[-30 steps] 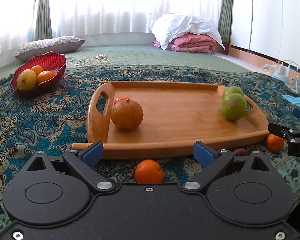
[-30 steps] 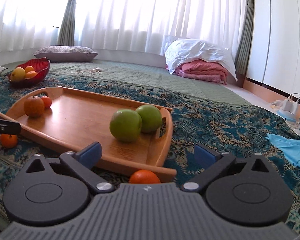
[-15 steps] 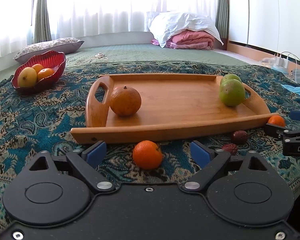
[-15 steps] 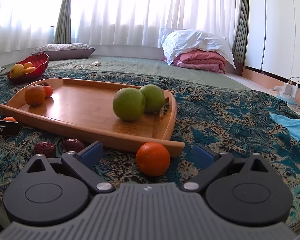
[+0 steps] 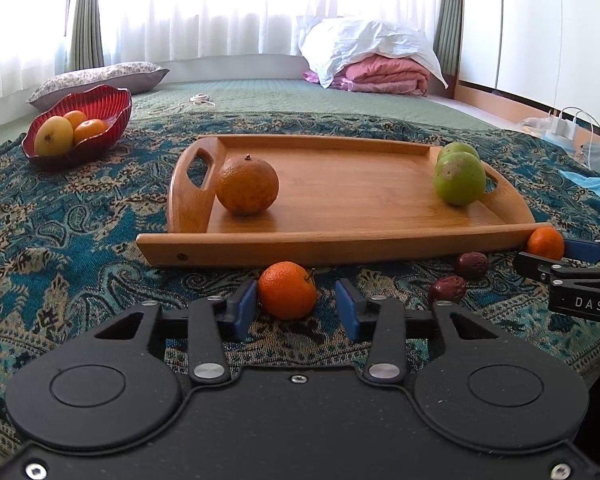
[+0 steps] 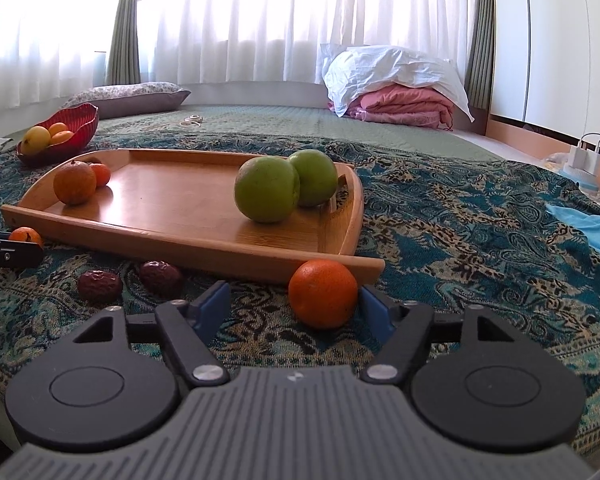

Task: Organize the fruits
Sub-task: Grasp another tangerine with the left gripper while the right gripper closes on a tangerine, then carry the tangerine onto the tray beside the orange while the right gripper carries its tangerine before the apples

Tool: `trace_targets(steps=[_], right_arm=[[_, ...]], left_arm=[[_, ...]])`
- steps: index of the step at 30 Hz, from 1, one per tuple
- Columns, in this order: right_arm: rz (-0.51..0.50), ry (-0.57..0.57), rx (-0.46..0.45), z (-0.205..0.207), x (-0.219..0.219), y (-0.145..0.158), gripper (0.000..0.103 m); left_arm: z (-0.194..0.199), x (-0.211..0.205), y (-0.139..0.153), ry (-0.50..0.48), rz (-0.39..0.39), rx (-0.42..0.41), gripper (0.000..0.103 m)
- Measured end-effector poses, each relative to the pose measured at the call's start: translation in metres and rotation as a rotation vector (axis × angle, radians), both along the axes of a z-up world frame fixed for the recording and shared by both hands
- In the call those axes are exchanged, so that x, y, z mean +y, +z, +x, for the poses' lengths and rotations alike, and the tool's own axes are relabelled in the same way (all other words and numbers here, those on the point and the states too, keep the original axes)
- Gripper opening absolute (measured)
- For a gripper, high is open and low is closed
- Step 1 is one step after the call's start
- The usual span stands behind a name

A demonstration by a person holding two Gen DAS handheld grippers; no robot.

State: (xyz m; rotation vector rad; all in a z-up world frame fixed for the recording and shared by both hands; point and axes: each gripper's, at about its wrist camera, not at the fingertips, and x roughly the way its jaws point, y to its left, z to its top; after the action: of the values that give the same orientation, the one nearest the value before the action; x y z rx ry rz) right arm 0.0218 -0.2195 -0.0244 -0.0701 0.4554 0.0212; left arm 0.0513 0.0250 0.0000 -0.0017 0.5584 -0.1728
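Left gripper (image 5: 296, 306) is seen low over the patterned bedspread (image 5: 60, 248), jaws closing around a small mandarin (image 5: 287, 290) lying just off the near edge of the wooden tray (image 5: 340, 240). The left pad touches the fruit; a gap remains at the right pad, so nothing is gripped.

Right gripper (image 6: 294, 306) is also closing, with a second mandarin (image 6: 323, 294) between its fingers beside the tray's near right corner. The right pad is against the peel, the left pad well apart: not clenched.

On the tray: a large orange (image 5: 248, 185) by the left handle and two green fruits (image 6: 286, 188) at the right end, the rear one half hidden by the front one. A small red-orange fruit (image 6: 100, 174) is mostly hidden behind the orange; its kind cannot be told.

Two dark wrinkled fruits (image 6: 130, 278) lie on the bedspread between the grippers, near the tray's near edge.

A red bowl (image 5: 100, 100) with fruit sits at the far left; its contents are partly hidden by the rim.
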Motion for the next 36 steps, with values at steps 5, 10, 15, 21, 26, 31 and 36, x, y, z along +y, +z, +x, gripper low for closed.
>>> trace_targets(steps=[5,10,15,21,26,31,36], right_arm=[[0.005,-0.011,0.01,0.0009,-0.0019,-0.0018,0.071],[0.015,-0.016,0.013,0.0015,-0.0028,-0.0033,0.066],[0.012,-0.023,0.012,0.0024,-0.0015,-0.004,0.064],[0.006,-0.027,0.012,0.0025,-0.0004,-0.0049,0.063],[0.008,-0.062,-0.001,0.0005,-0.0018,-0.0044,0.048],[0.017,-0.084,-0.011,-0.0015,-0.0057,-0.0025,0.042],[-0.006,-0.09,-0.051,-0.0058,-0.0019,0.0045,0.041]], left_arm=[[0.0017,0.0005,-0.0029,0.006,-0.002,0.01,0.037],[0.003,0.0012,-0.0046,0.009,-0.002,0.014,0.035],[0.0026,0.0006,-0.0053,0.012,-0.002,0.012,0.034],[0.003,0.0016,-0.0053,0.021,-0.011,0.013,0.03],[0.0019,0.001,-0.0046,0.029,-0.011,0.007,0.03],[0.0011,0.0004,-0.0027,0.036,-0.016,0.005,0.03],[0.0004,0.002,0.0032,0.042,-0.019,-0.014,0.029]])
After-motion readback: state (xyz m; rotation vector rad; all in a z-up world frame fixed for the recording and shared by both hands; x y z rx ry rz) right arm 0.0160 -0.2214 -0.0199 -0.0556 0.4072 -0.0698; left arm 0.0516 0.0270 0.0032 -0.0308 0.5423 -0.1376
